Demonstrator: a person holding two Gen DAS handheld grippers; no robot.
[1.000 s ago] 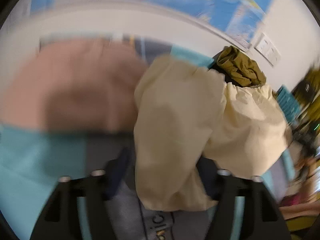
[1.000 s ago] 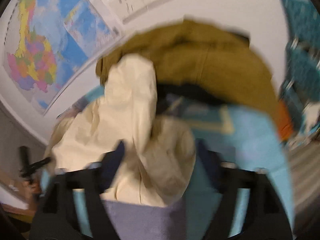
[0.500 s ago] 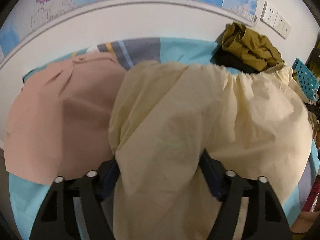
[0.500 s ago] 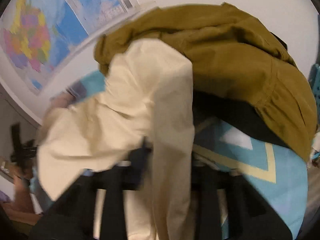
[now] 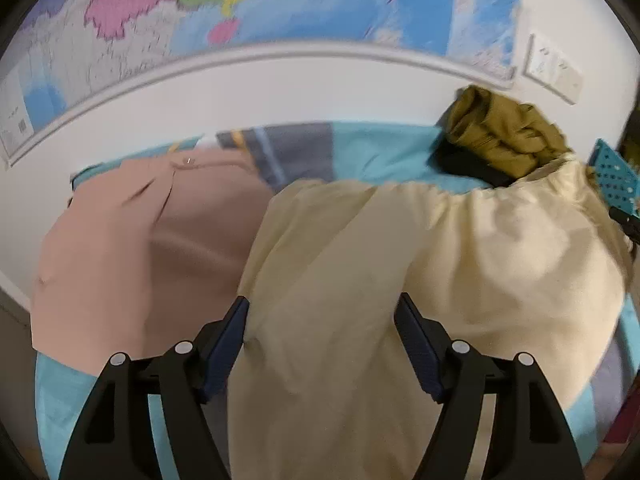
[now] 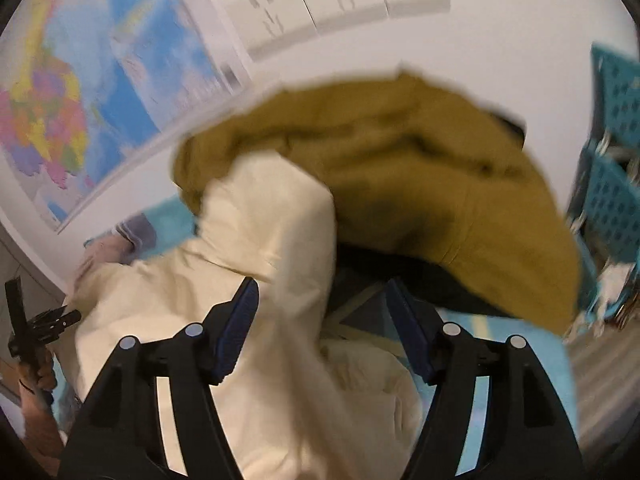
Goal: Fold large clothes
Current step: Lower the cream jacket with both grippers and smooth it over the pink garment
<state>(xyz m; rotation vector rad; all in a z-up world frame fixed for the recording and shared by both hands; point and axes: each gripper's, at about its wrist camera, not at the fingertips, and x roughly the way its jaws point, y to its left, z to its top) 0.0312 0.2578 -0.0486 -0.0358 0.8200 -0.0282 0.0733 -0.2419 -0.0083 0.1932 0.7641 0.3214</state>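
A large cream garment lies spread over the blue bedcover, reaching toward both cameras. It also shows in the right wrist view. My left gripper has its jaws wide apart, and the cream cloth runs between the fingers without being pinched. My right gripper is also wide open, with a fold of the cream cloth passing between its fingers. The left gripper shows at the far left edge of the right wrist view.
A pink garment lies flat to the left of the cream one. An olive-brown garment is heaped on a dark one at the far right, by the wall; it fills the right wrist view. Teal baskets stand at right. A map hangs behind.
Both grippers have opened: the jaws now stand wide with the cream cloth loose between them. The cream garment has spread out and settled lower on the bed.
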